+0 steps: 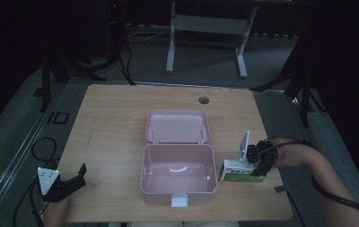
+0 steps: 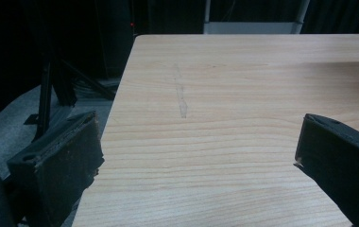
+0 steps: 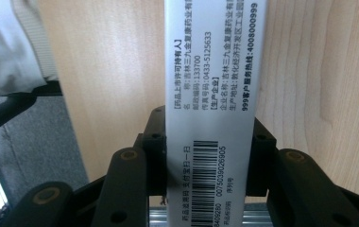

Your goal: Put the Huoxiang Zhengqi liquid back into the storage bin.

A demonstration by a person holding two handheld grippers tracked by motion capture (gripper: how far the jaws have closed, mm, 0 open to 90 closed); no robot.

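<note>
Right gripper is clamped on the medicine carton, just right of the open pink box on the wooden table. In the right gripper view the jaws pinch the carton's narrow sides near the barcode end, pads flat on both faces and the pack running straight out along the jaw axis, so the grip looks square. Whether the carton rests on the table or sits just above it is unclear from the high view. Left gripper is parked at the near-left corner of the table, jaws spread wide with nothing between them; its own view confirms bare wood between the pads. Likely step: carry the carton left over the tray wall and lay it inside. To do it well: lift enough to clear the box's right rim, keep the carton level so it doesn't pivot in the pinch, centre over the tray floor, lower until it bears, then release. Main risk is clipping the rim and shoving the box, since the left gripper isn't bracing it; the hinged lid lies back flat, out of the path.
</note>
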